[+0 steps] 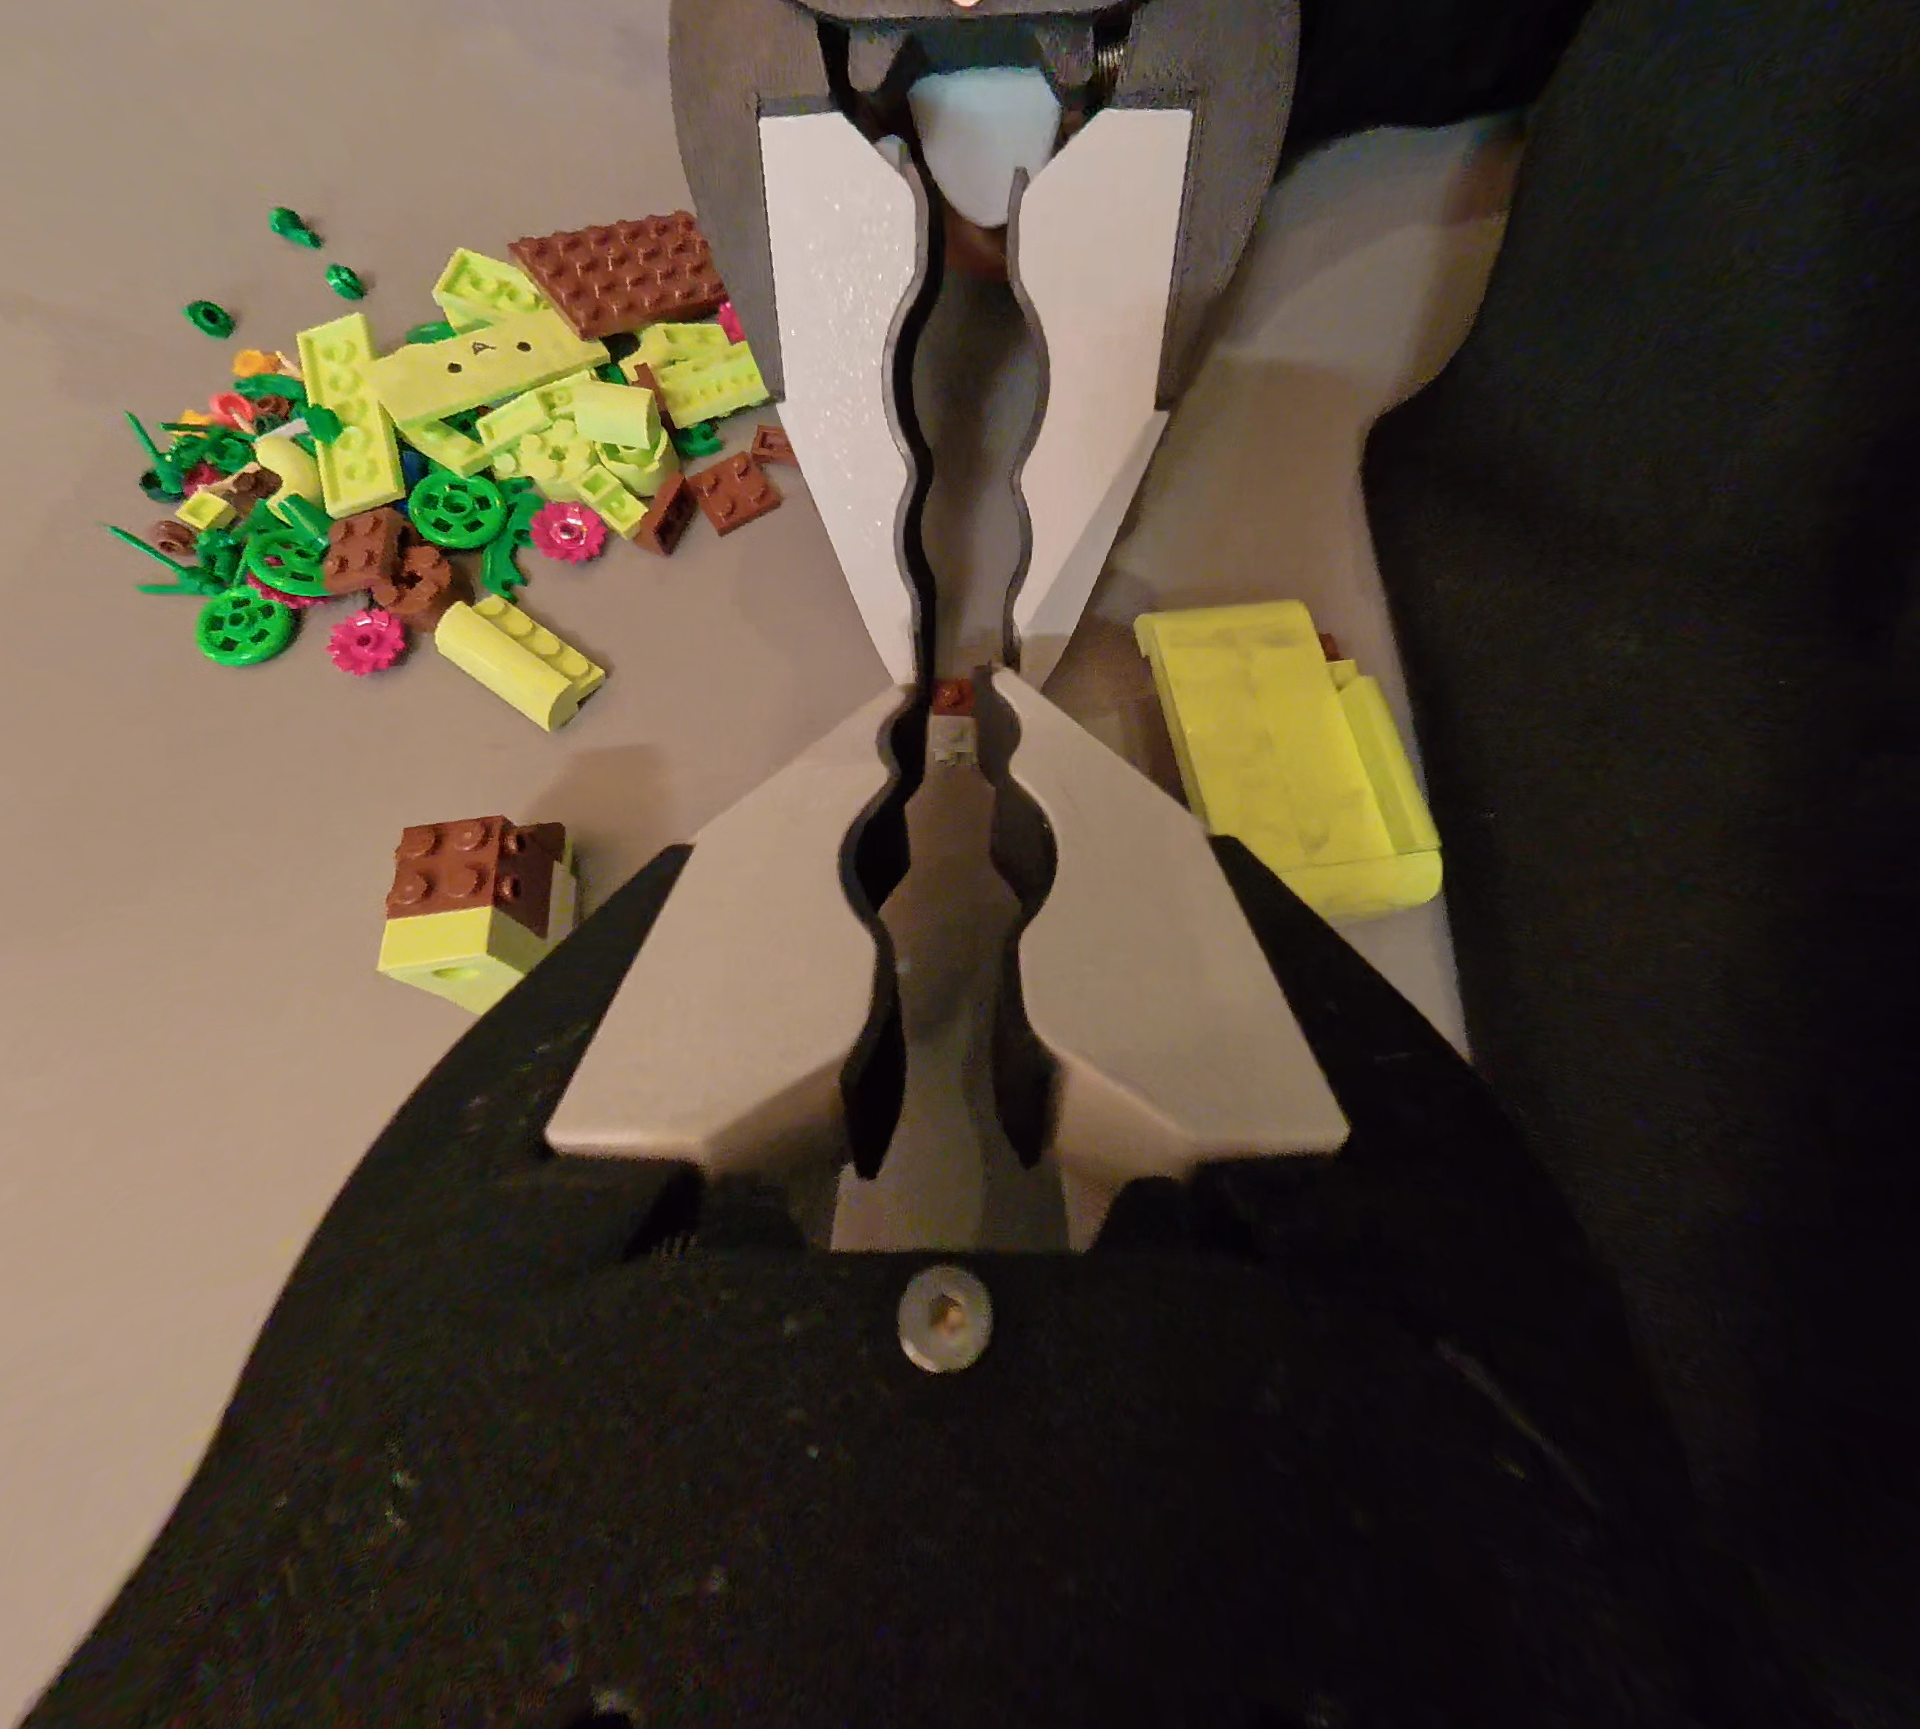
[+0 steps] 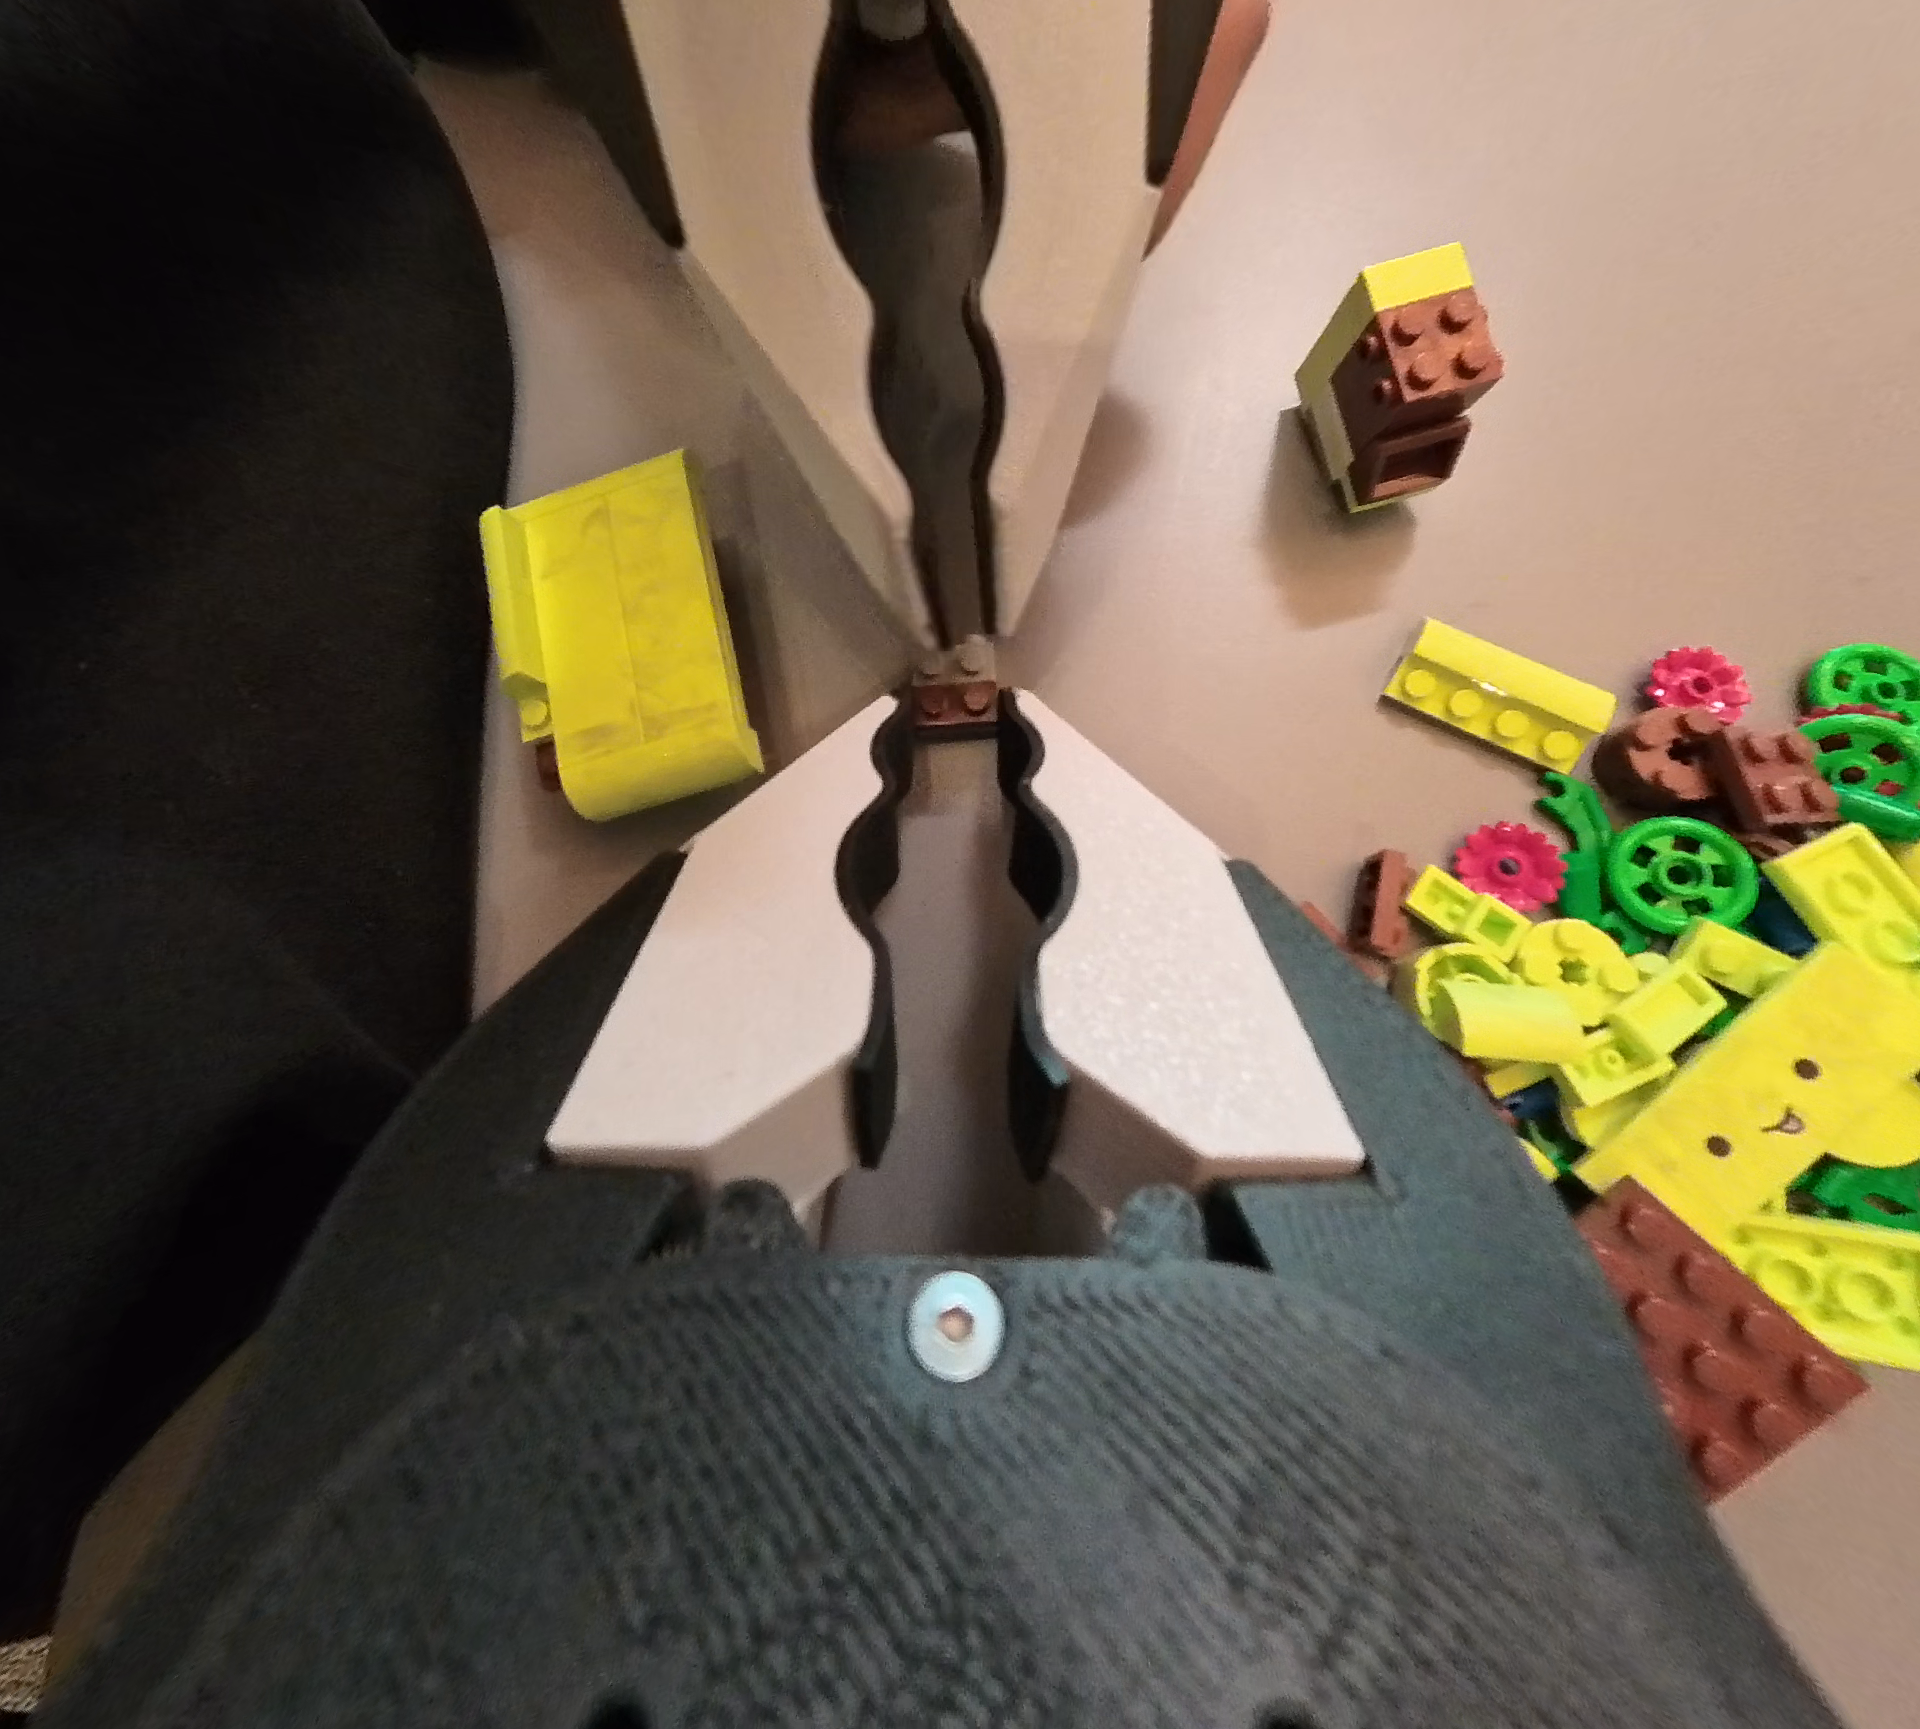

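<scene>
No readable text, label, brand, number or sign appears on anything in view.

Warm, dim indoor light, yellowish cast on both views. Soft shadows fall beside the brown-and-lime block (image 1: 480, 910) on the grey table (image 1: 260, 1108). Dark fabric (image 1: 1683, 744) is crushed to black with no detail. Left wrist view is fairly sharp; right wrist view is soft overall, with the brick pile (image 2: 1704, 983) blurred. Fisheye stretching at the edges. Slight glare on the screw head (image 2: 954, 1337).
</scene>
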Demonstrator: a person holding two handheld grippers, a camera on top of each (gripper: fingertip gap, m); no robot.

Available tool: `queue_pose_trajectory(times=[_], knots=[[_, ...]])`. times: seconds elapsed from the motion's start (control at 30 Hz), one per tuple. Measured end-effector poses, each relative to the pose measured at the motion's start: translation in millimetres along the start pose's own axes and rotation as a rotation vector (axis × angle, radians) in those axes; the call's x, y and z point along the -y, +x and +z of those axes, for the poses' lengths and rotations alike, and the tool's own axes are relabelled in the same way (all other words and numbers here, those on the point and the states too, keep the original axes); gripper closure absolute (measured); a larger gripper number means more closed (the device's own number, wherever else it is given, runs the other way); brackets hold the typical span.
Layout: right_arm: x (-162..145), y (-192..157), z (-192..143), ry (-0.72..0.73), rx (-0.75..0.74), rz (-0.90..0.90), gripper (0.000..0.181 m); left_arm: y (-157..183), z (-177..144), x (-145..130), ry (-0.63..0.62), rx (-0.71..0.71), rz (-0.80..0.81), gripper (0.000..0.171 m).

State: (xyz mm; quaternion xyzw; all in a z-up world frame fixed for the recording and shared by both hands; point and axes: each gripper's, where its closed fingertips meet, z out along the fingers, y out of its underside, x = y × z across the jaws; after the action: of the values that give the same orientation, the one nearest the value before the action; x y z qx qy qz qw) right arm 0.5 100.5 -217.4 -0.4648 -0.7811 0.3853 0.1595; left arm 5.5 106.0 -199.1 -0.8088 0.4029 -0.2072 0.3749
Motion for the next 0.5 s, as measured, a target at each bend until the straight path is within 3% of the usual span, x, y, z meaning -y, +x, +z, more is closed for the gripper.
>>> queue_pose_trajectory(times=[0.17, 0.5], knots=[[0.1, -0.1, 0.1, 0.000, -0.004, -0.005, 0.167, 4.9, 5.9, -14.6, -0.097, -0.006, -0.010, 0.171], [0.2, 0.0, 0.0, -0.001, -0.014, -0.017, 0.167, 4.3, 7.6, -12.9, -0.147, 0.020, -0.161, 0.171]])
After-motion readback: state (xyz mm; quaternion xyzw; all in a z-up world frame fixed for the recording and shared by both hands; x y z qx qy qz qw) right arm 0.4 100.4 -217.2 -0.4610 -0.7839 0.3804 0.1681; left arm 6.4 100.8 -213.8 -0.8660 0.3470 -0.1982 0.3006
